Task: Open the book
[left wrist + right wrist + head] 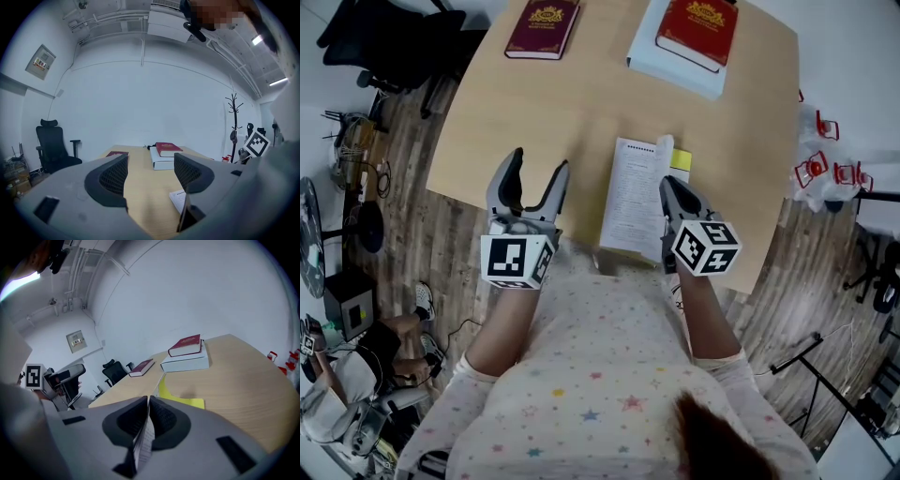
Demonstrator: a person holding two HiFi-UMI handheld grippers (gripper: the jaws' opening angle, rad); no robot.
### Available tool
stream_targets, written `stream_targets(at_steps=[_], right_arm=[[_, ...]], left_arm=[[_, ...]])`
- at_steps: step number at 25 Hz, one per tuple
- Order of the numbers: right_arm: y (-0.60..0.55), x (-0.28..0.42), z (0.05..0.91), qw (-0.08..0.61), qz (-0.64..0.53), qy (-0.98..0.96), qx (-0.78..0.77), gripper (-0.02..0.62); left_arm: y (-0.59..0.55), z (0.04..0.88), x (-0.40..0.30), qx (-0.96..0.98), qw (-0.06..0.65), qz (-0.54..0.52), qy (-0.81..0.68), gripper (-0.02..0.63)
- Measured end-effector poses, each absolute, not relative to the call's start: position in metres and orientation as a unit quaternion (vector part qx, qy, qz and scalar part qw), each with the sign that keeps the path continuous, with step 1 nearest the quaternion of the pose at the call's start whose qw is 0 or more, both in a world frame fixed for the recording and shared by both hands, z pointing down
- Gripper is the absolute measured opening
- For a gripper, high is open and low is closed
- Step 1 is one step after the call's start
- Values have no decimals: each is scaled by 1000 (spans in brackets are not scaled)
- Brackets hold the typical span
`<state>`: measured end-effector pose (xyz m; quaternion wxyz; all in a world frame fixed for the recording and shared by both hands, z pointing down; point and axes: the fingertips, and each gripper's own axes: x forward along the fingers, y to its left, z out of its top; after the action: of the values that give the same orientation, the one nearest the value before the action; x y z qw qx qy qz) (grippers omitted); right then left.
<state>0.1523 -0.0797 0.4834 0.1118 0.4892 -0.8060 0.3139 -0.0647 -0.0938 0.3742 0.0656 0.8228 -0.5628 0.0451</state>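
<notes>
Right hand-held gripper (668, 187) pointing forward, pinching book page (633, 192)

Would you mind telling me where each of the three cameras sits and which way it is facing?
Head view: on the person's head, looking steeply down at the table; shows both forearms, the left gripper and the right gripper.
Left gripper view: on the left gripper, looking level across the table to a white wall; its jaws stand apart, empty.
Right gripper view: on the right gripper, looking along the table; its jaws are shut on a page of the book.
All three share the red book on the white box.
</notes>
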Motion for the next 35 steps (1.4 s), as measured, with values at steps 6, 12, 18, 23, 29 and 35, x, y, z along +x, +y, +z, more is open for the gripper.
stream_targets(at_steps=[6,12,18,23,29,35], right_arm=[[-78,175,481,108,306,-807,494,17],[-74,202,480,97,311,-796,510,14],[-71,226,480,87,316,-784,527,14],[-68,245,481,83,320,-774,540,14],[-63,268,485,86,325,-762,554,14],[-60,289,488,94,324,-752,567,14]], left_arm=[[-96,377,-50,826,66,50,-558,285],[-100,375,-36,830,64,48,-551,285],[-104,373,-22,837,60,49,-542,285],[-109,370,-13,842,57,50,-535,285],[-114,370,-4,847,56,54,-526,285],[-117,370,4,852,54,60,-517,287]])
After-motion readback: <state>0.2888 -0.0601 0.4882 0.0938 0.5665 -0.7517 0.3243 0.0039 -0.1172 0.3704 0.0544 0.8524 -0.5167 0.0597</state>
